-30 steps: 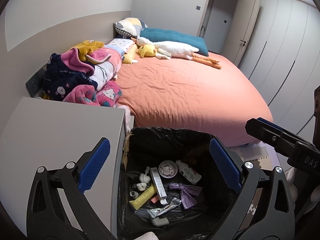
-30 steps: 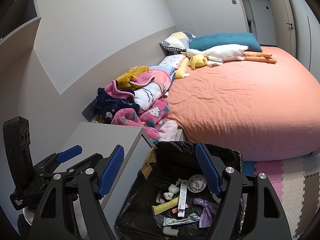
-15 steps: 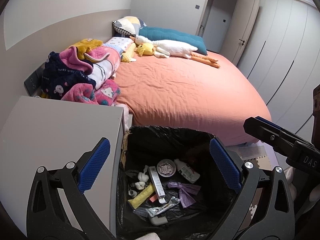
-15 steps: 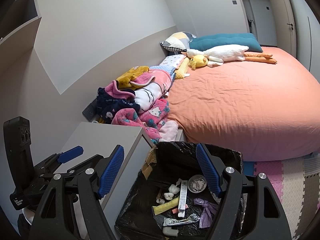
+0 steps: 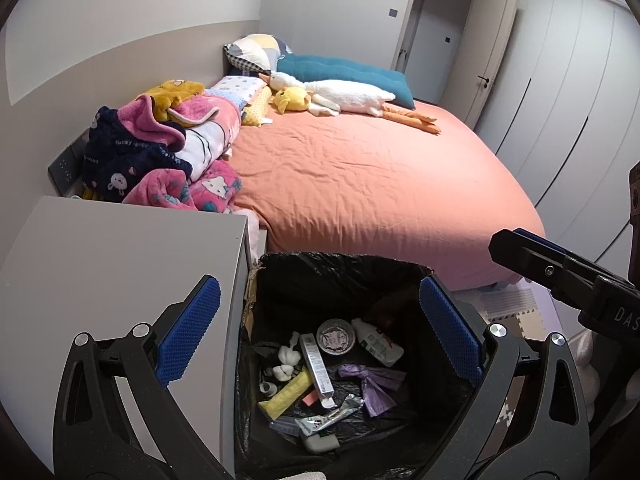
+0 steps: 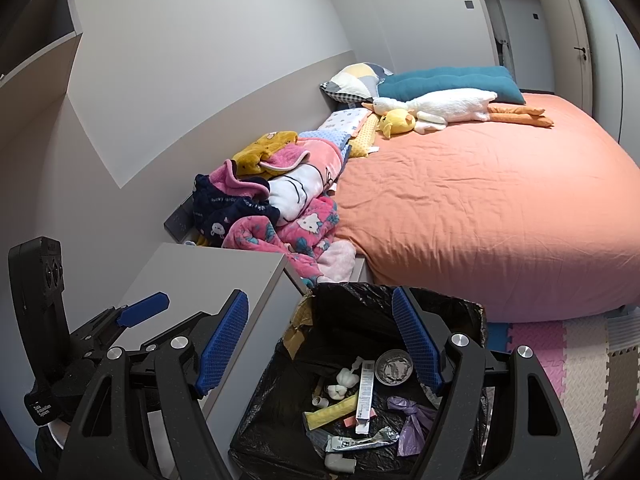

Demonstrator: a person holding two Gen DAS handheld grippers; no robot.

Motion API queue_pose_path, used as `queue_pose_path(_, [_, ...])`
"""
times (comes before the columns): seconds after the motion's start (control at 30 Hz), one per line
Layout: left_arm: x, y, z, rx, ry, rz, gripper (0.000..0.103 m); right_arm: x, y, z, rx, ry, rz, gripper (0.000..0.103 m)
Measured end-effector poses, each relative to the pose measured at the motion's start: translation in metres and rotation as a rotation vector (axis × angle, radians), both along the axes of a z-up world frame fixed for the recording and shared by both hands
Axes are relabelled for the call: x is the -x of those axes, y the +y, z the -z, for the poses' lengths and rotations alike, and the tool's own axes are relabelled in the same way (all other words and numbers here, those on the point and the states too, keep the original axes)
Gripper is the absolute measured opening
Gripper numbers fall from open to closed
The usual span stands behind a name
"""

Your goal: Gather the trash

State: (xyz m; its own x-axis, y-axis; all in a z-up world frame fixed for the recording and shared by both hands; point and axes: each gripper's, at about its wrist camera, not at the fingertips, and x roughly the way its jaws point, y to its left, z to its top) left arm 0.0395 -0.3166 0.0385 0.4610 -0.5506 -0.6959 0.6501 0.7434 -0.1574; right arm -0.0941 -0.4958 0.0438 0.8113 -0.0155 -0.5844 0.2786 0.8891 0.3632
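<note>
A bin lined with a black bag (image 5: 344, 264) stands on the floor between the nightstand and the bed. Inside lie a white tube box (image 5: 316, 364), a round foil lid (image 5: 336, 336), a white bottle (image 5: 378, 346), a purple bag (image 5: 372, 384) and a yellow packet (image 5: 286, 394). My left gripper (image 5: 320, 328) hangs over the bin, open, nothing between its blue pads. My right gripper (image 6: 320, 344) hovers over the same bin (image 6: 460, 308), open and empty too. Each gripper shows in the other's view: the right (image 5: 520, 244), the left (image 6: 136, 314).
A grey nightstand (image 5: 120, 264) touches the bin's left side. Behind the bin is a bed with an orange sheet (image 5: 360, 184), a heap of pink and navy blankets (image 5: 168, 152) and a plush goose (image 5: 344, 98). Foam mats (image 6: 580, 344) cover the floor at right.
</note>
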Motion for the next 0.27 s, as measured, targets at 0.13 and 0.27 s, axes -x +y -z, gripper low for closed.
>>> queue_pose_path(0.13, [-0.0033,-0.0009,0.0015,-0.007,0.024,0.0,0.096,0.0004,0.0,-0.0004,0.001,0.001,-0.002,0.075])
queue_pose_path(0.27, [-0.0027,-0.0009,0.0016,-0.013,0.025,0.007,0.096,-0.0007,0.0012,0.0,0.0,0.002,-0.002,0.075])
